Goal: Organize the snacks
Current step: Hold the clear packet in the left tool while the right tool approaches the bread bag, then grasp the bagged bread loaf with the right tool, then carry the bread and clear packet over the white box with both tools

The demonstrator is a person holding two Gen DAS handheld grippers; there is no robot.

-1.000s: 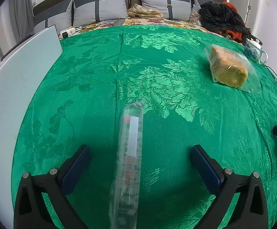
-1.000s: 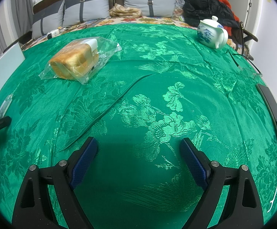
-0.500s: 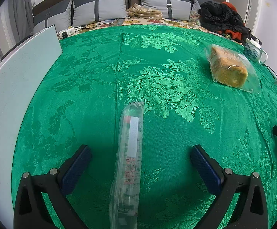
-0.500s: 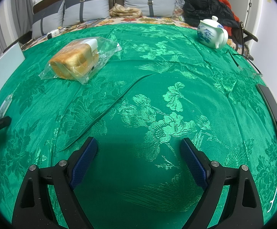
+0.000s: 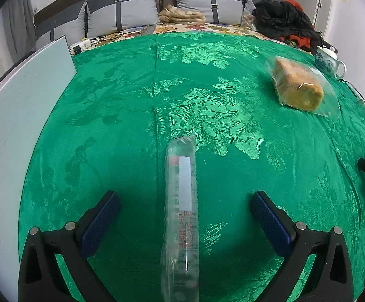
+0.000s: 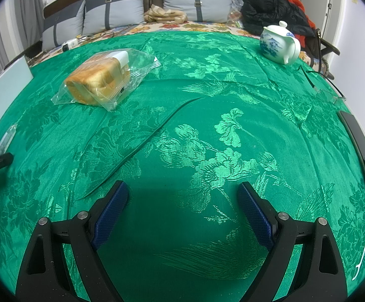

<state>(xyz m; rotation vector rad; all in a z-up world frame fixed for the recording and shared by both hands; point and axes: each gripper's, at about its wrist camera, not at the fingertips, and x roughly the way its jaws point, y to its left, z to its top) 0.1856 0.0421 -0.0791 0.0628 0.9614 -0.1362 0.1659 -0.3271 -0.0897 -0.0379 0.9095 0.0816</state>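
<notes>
Between your left tongs (image 5: 185, 207), which stand wide apart, lies the long clear snack sleeve (image 5: 181, 211) on the green tabletop (image 5: 112, 130), so closing on it seems the next move, while farther right the bagged bread (image 6: 99, 80) waits ahead of your right tongs (image 6: 182, 201), spread and empty.

A green brocade cloth (image 6: 207, 115) carries a blue-and-white teapot (image 6: 278, 44) — grey cushions (image 6: 197, 6) and dark clothing (image 6: 270, 10) behind.
</notes>
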